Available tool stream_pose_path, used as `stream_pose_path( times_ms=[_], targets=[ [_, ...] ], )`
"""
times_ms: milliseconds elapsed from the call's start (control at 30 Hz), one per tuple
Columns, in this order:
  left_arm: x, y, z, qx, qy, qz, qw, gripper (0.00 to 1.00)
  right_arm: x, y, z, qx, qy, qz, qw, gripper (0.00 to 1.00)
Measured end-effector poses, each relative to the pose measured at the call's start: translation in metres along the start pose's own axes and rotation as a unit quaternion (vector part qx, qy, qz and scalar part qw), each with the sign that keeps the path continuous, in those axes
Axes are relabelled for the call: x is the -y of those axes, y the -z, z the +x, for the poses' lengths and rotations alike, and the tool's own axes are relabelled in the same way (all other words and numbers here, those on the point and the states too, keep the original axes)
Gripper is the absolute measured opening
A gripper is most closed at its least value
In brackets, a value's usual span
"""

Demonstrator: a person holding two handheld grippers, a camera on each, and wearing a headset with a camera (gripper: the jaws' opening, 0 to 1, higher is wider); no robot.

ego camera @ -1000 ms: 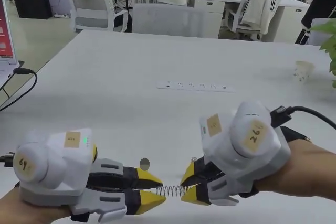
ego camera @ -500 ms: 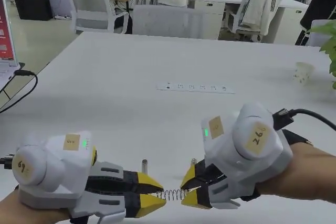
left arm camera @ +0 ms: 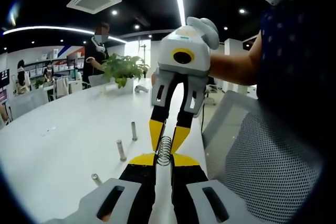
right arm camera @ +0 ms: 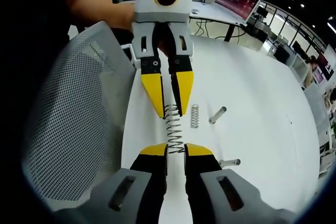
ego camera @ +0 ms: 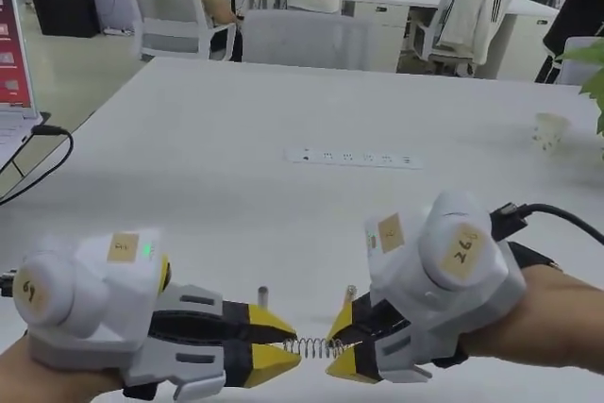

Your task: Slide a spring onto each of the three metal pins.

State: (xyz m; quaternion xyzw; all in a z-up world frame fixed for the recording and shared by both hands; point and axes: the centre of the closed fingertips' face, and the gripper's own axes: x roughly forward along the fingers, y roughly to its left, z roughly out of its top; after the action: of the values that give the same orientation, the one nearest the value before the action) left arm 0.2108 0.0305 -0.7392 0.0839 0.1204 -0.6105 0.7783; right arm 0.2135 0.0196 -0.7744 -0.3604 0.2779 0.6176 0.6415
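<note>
Clamping both ends of thin coiled steel spring point(ego camera: 312, 347) between yellow-tipped left gripper point(ego camera: 283, 345) and right gripper point(ego camera: 337, 347); lies level, crosswise to upright metal pins point(ego camera: 263, 296) just beyond.

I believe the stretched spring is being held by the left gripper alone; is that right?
Not quite: both grippers hold it. The left gripper pinches one end of the spring and the right gripper pinches the other, as the right gripper view shows.
</note>
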Motion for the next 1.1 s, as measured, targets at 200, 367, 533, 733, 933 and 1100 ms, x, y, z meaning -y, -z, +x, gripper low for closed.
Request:
stream_pose_path(
  times_ms=[200, 367, 533, 733, 933, 1100],
  targets=[
    [0.001, -0.001, 0.001, 0.001, 0.000, 0.003, 1.0000, 0.02, -0.001, 0.001, 0.001, 0.007, -0.005, 0.007, 0.9999, 0.09],
    [0.001, -0.005, 0.000, 0.008, 0.001, 0.000, 1.0000, 0.02, -0.001, 0.002, 0.003, 0.011, -0.009, 0.012, 0.9998, 0.10],
    [0.000, -0.005, 0.001, 0.005, 0.000, 0.000, 1.0000, 0.02, 0.001, 0.003, 0.003, 0.010, -0.008, 0.015, 0.9998, 0.09],
    [-0.001, 0.000, 0.000, -0.001, -0.005, -0.001, 1.0000, 0.02, 0.002, 0.000, 0.001, 0.018, -0.007, 0.020, 0.9996, 0.09],
    [-0.002, 0.002, 0.001, -0.005, -0.004, -0.002, 1.0000, 0.02, 0.002, -0.006, -0.004, 0.025, -0.006, 0.023, 0.9994, 0.09],
    [-0.001, 0.003, 0.002, -0.007, -0.002, 0.001, 1.0000, 0.02, 0.001, -0.010, -0.008, 0.030, -0.008, 0.026, 0.9992, 0.09]
  ],
)
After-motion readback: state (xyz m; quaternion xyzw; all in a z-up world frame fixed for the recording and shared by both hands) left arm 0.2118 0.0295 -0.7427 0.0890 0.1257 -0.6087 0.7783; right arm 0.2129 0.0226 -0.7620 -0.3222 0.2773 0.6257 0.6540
